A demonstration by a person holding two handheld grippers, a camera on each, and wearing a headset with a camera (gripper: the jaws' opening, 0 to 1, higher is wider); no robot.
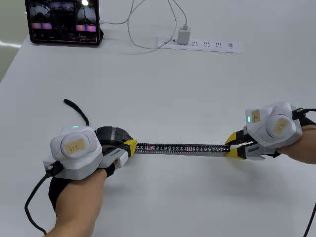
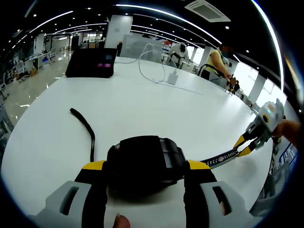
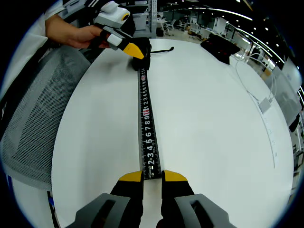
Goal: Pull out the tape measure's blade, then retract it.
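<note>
A black tape measure case [image 1: 112, 136] [image 2: 145, 164] rests on the white table, with my left gripper [image 1: 129, 147] [image 2: 146, 165] shut on its sides. Its wrist strap [image 2: 85, 128] trails off to the left. The numbered blade [image 1: 185, 148] [image 3: 147, 128] runs out flat along the table to my right gripper [image 1: 234, 146] [image 3: 152, 176], which is shut on the blade's tip. In the right gripper view the left gripper [image 3: 124, 43] and the case [image 3: 145, 56] sit at the far end of the blade. The right gripper [image 2: 247, 142] also appears at the right of the left gripper view.
A tablet [image 1: 63, 20] stands at the table's back left. A white power strip [image 1: 207, 45] with a plugged charger [image 1: 183, 35] and cables lies at the back. A grey mesh chair [image 3: 38, 123] stands beside the table edge. People stand in the background [image 2: 219, 59].
</note>
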